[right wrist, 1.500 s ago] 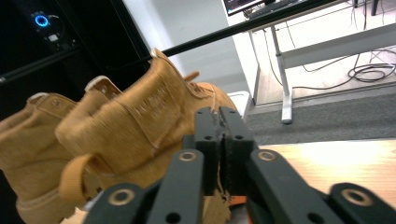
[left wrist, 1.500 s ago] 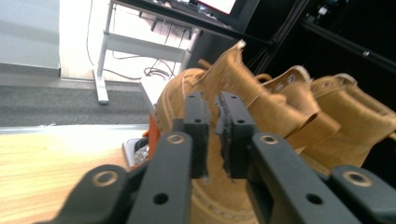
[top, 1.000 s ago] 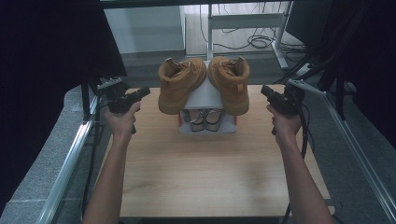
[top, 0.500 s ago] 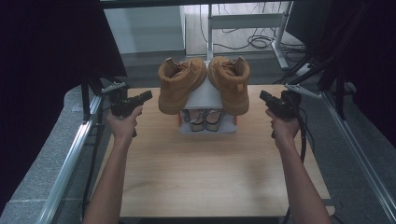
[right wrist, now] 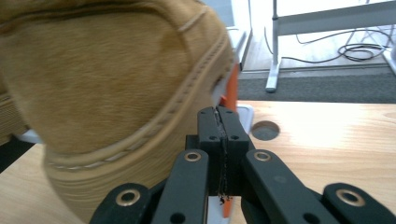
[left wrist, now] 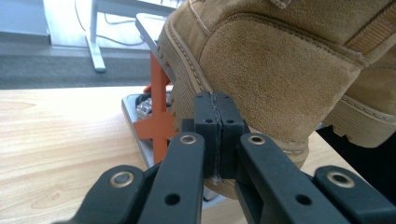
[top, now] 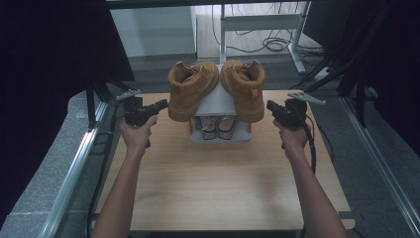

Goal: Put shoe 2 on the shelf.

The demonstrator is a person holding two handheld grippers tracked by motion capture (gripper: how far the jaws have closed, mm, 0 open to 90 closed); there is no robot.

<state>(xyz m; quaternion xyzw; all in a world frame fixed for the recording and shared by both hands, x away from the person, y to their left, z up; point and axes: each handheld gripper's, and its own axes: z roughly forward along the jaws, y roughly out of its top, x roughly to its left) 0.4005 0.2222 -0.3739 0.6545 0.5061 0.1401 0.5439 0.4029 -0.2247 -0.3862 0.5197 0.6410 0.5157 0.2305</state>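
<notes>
Two tan suede boots rest on the sloped top of a small white shoe rack (top: pixel 218 99) at the table's far middle: the left boot (top: pixel 190 89) and the right boot (top: pixel 245 88), toes toward me. My left gripper (top: pixel 163 104) is shut and empty, its tips just short of the left boot's toe (left wrist: pixel 261 65). On the other side, my right gripper (top: pixel 270 105) is shut too, with nothing between the jaws, close to the right boot's toe (right wrist: pixel 112 88). A pair of sandals (top: pixel 218 126) lies on the rack's lower shelf.
The wooden table (top: pixel 208 183) spreads out in front of the rack. Orange rack supports (left wrist: pixel 156 112) stand under the top shelf. A round hole (right wrist: pixel 265 130) is cut in the tabletop. Metal frame rails (top: pixel 74 168) run along both sides. Cables and a desk frame (top: pixel 267 29) lie beyond.
Both grippers have drifted slightly inward toward the boots; the right one has also sunk a little. Jaws stayed shut.
</notes>
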